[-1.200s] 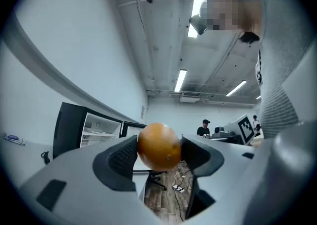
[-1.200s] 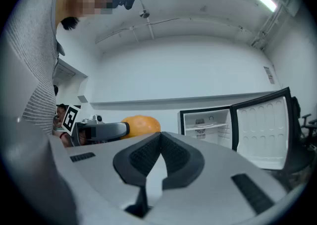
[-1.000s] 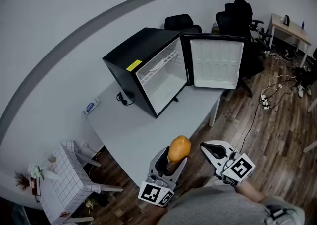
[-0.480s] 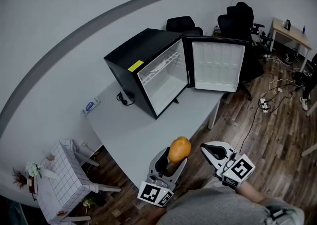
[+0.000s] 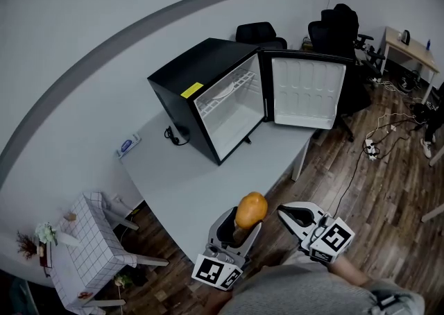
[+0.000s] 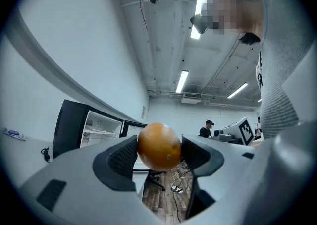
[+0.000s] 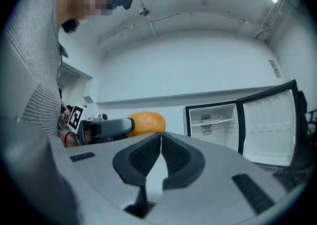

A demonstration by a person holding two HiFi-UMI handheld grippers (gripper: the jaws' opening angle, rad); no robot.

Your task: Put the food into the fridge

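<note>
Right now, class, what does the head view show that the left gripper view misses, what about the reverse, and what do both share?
Only the head view: the small checked-cloth table and the yellow label atop the black mini fridge. Only the left gripper view: ceiling strip lights and a distant person in a dark cap. Both: the orange clamped in the left gripper, and that fridge with its door open.

office (swivel chairs, desks)
</note>
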